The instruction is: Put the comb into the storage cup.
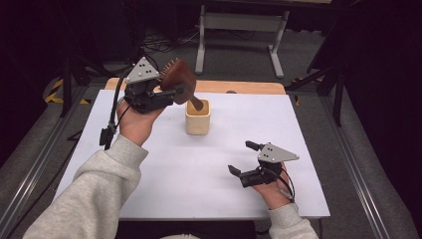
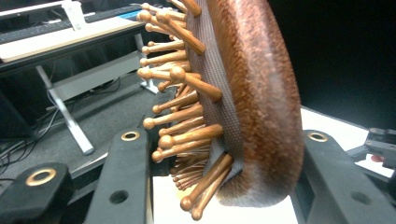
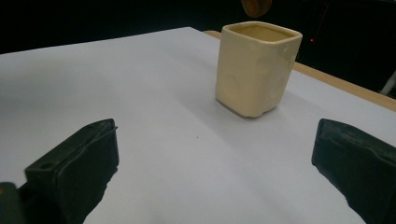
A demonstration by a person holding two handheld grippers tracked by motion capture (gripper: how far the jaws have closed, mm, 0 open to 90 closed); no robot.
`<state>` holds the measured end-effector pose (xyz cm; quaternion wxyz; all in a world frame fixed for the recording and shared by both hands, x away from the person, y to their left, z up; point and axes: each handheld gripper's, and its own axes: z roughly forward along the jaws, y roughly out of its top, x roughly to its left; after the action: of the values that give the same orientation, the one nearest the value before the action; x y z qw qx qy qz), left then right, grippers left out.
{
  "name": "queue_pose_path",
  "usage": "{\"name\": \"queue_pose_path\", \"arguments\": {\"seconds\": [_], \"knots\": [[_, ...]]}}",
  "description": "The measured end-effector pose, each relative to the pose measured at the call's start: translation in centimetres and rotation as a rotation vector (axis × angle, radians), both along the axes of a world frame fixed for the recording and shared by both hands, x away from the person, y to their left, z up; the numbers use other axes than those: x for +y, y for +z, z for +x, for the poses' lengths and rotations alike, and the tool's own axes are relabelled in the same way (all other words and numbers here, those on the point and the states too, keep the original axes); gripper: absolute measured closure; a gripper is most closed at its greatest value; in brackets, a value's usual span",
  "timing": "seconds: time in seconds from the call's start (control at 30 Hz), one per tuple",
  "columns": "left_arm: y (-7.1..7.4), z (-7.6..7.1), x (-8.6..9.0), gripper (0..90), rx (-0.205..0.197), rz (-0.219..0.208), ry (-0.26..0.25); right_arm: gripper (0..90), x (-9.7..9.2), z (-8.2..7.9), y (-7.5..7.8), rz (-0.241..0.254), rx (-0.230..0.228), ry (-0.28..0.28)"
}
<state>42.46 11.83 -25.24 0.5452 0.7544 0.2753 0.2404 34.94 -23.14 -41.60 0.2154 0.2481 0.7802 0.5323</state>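
1. one wooden hairbrush, one cream square cup, two grippers, and two hands in grey sleeves.
2. the left gripper is clamped on the hairbrush's head, lifted above the far left part of the worktop. in the left gripper view the jaws press on both sides of the brush, one on the round-tipped wooden pins, the other on the smooth brown back.
3. the brush tilts handle down, and the handle's end sits at the cup's mouth, just over its rim; whether it touches the rim i cannot tell.
4. the cup stands upright near the far edge, about midway along it.
5. the right gripper rests near the near right corner, jaws spread wide with nothing between them, aimed at the cup.
6. the worktop is white, with a wooden strip along its far edge. around it are grey floor, a dark room, a white table frame behind, and cables on the floor.
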Motion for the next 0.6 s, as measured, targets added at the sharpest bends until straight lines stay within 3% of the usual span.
{"name": "queue_pose_path", "arguments": {"seconds": [0.6], "knots": [[-1.0, 1.8, -0.5, 56.8, 0.020, 0.010, 0.052, 1.3, 0.0, 0.1, -0.1, 0.001, 0.008, 0.001]]}}
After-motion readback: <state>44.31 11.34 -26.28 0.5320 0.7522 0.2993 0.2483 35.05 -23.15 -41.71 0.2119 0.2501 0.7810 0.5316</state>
